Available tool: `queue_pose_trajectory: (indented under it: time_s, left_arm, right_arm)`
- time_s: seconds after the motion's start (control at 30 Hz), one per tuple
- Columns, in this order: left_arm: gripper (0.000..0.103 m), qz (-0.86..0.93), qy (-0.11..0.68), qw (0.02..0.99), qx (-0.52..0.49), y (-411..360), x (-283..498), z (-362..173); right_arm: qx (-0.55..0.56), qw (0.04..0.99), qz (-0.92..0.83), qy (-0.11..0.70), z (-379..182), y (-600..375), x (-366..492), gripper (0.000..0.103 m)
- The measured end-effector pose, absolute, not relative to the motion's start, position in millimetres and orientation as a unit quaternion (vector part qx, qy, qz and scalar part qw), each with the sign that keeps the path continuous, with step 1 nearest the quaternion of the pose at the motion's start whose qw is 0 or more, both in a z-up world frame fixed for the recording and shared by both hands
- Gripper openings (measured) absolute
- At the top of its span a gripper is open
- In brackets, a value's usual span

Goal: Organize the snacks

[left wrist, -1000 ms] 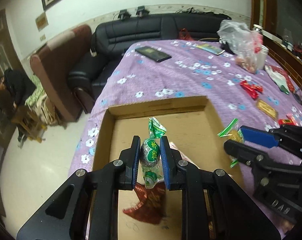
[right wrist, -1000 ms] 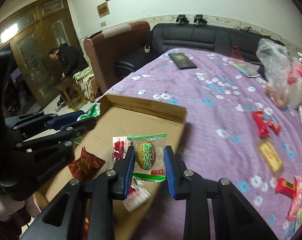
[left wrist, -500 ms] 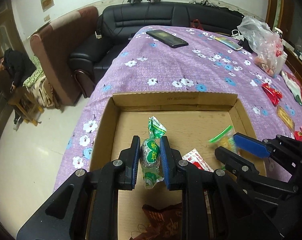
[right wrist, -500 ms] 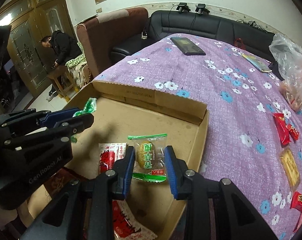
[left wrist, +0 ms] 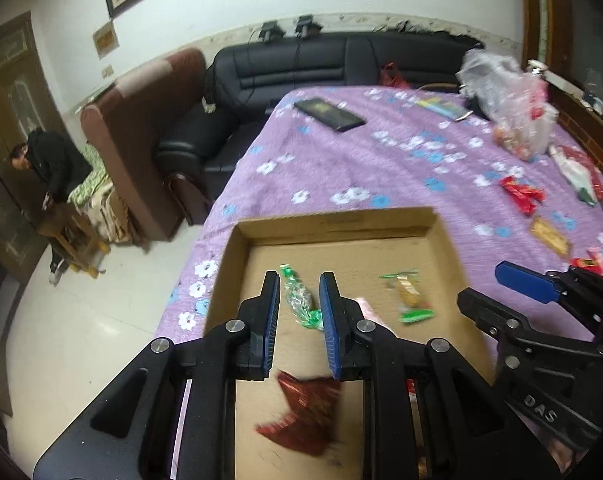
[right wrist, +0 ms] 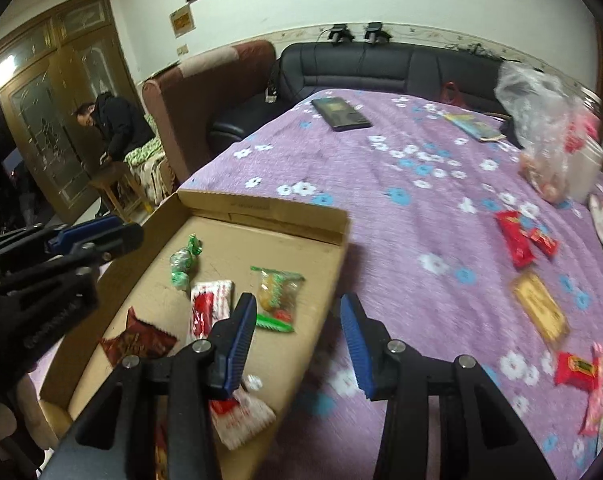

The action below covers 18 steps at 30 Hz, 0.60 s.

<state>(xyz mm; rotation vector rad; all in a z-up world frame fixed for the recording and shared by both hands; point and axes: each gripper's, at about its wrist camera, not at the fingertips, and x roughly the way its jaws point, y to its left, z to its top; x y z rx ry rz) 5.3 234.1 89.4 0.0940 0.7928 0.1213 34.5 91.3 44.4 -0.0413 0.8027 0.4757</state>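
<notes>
A: From the left wrist, the left gripper (left wrist: 299,312) hovers over the shallow brown cardboard tray (left wrist: 333,222) with its jaws apart and nothing between them. The green twist-wrapped candy (left wrist: 299,300) lies on the tray floor below the gap.

B: The right wrist view confirms it: that green candy (right wrist: 183,260) rests flat near the tray's far left part, clear of the left gripper (right wrist: 97,236). The right gripper (right wrist: 297,336) has its jaws spread wide over the tray's near right edge (right wrist: 329,288), gripping nothing.

A: What lies in the tray on your side?

B: A clear packet with a yellow cake and green trim (right wrist: 279,294), just beside a white-and-red wrapped snack (right wrist: 209,306), and a dark red foil packet (right wrist: 139,342) nearer the left. Another white-and-red wrapper (right wrist: 241,418) sits under the right gripper's body.

A: I see the yellow cake packet (left wrist: 409,298) and the dark red foil packet (left wrist: 305,412), blurred. The white-and-red ones are mostly hidden behind my fingers.

B: My view shows more of the purple flowered bedspread (right wrist: 381,184): red snack packets (right wrist: 521,238), a gold flat packet (right wrist: 539,306), a small red packet (right wrist: 577,370) near the right edge, all outside the tray.

A: Both views show the black tablet (left wrist: 329,114) and clear plastic bag (left wrist: 505,96) far back.
</notes>
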Motion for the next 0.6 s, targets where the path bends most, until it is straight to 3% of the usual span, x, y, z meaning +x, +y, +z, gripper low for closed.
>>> queue_pose_trajectory:
  time_s: [0.13, 0.33, 0.6]
  left_arm:
    - [0.02, 0.033, 0.367, 0.928, 0.054, 204, -20, 107]
    - [0.029, -0.016, 0.354, 0.933, 0.067, 146, -51, 121]
    - [0.029, -0.062, 0.348, 0.932, 0.083, 75, -74, 127]
  right_arm:
    - [-0.001, 0.897, 0.215, 0.386, 48, 59, 14, 0.048]
    - [0.022, 0.902, 0.185, 0.39, 47, 0, -12, 0.048]
    - [0.055, 0.911, 0.141, 0.382, 47, -80, -41, 0.048]
